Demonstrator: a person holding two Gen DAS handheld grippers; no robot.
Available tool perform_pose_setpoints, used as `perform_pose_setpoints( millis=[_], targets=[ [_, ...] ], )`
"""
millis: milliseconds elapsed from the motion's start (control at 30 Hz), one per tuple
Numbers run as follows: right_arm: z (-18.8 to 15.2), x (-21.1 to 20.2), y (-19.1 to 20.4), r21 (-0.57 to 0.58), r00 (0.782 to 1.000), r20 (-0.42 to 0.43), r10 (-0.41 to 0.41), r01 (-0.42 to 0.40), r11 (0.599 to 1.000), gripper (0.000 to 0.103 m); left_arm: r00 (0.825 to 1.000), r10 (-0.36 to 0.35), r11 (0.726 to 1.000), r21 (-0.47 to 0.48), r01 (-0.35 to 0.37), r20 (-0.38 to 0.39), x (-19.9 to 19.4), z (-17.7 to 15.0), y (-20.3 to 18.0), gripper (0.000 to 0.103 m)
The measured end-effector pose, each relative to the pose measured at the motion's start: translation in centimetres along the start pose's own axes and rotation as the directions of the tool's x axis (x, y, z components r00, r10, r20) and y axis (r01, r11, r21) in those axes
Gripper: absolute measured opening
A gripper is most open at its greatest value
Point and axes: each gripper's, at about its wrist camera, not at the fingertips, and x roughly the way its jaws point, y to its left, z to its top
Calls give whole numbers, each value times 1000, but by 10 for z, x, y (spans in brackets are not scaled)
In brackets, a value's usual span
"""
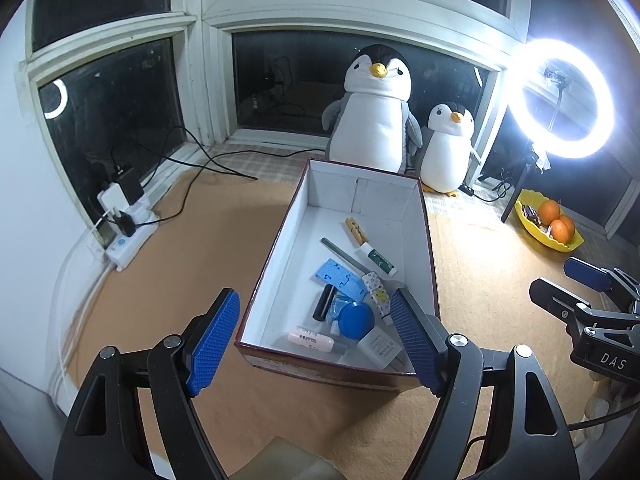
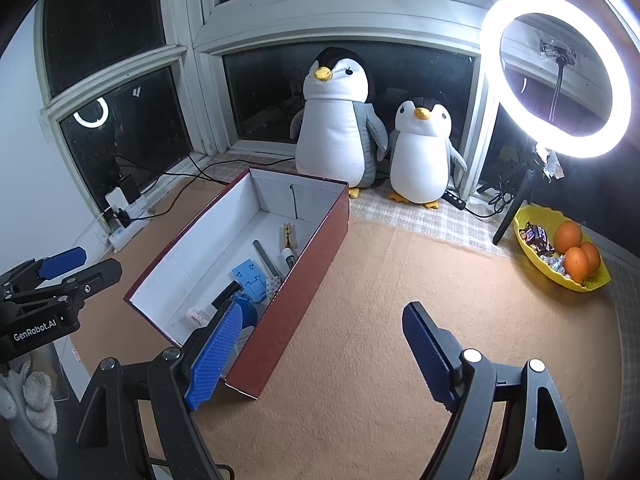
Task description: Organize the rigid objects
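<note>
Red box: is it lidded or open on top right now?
Open. The red box has no lid on it; its white interior and the small items on its floor show from both wrist views.

In the right wrist view, the near wall of the red box (image 2: 288, 280) and the right gripper's blue pad (image 2: 216, 354) hide most of the contents; a pink tube (image 2: 196, 316) barely shows. The white charger's label (image 1: 380, 346) is too small to read. The ring light (image 1: 560, 98) glares, washing out its mount.
</note>
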Motion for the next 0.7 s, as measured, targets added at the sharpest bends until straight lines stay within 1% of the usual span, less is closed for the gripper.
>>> perform_pose_setpoints(
  millis=[700],
  targets=[
    [-2,7,-2,12,1000,-18,-2,3,1000,79,1000,-2,1000,2,2,-5,2,1,0,78]
  ],
)
